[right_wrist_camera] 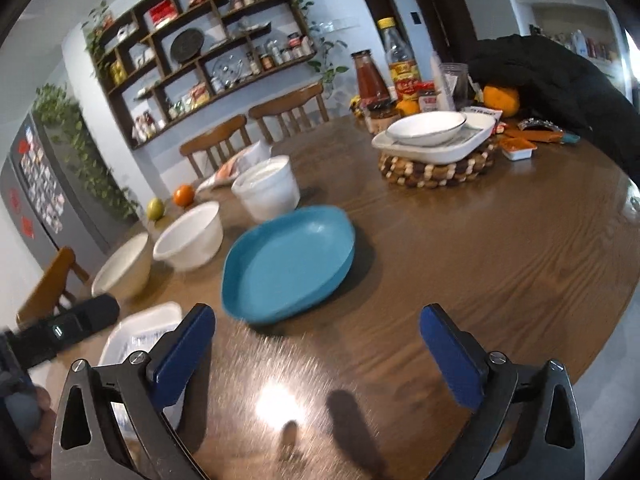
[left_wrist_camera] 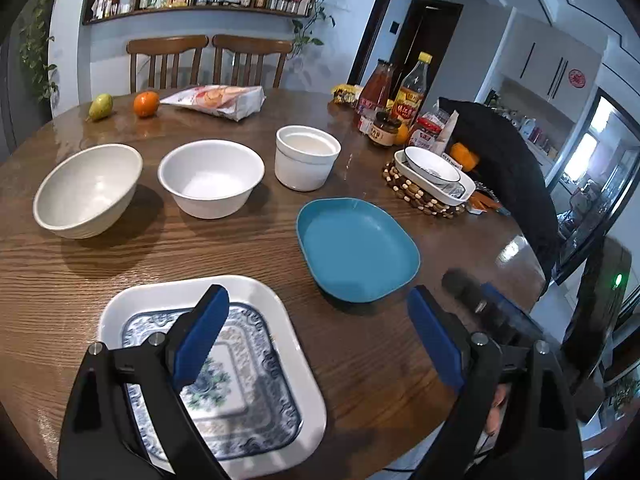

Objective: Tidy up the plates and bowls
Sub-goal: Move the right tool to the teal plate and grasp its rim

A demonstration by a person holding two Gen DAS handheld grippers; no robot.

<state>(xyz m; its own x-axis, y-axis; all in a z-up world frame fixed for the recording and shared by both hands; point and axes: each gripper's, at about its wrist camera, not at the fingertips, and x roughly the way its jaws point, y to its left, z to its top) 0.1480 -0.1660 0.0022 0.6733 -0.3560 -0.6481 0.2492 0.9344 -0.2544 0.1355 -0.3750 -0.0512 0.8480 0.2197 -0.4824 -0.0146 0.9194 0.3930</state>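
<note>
Both grippers, left gripper [left_wrist_camera: 318,320] and right gripper [right_wrist_camera: 316,336], gape empty over glossy wood-grain table [left_wrist_camera: 380,344].

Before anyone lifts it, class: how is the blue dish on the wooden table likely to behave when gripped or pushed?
The blue dish looks rigid, so it should not flex. Its smooth, glossy surface suggests it could slip between pads. Wide, shallow and flat-based, it will probably slide across the polished table rather than tip or roll.

Teal dish [left_wrist_camera: 357,249], 3 white bowls [left_wrist_camera: 211,177], blue-patterned white tray [left_wrist_camera: 256,344], brown wood table [left_wrist_camera: 360,360].
</note>
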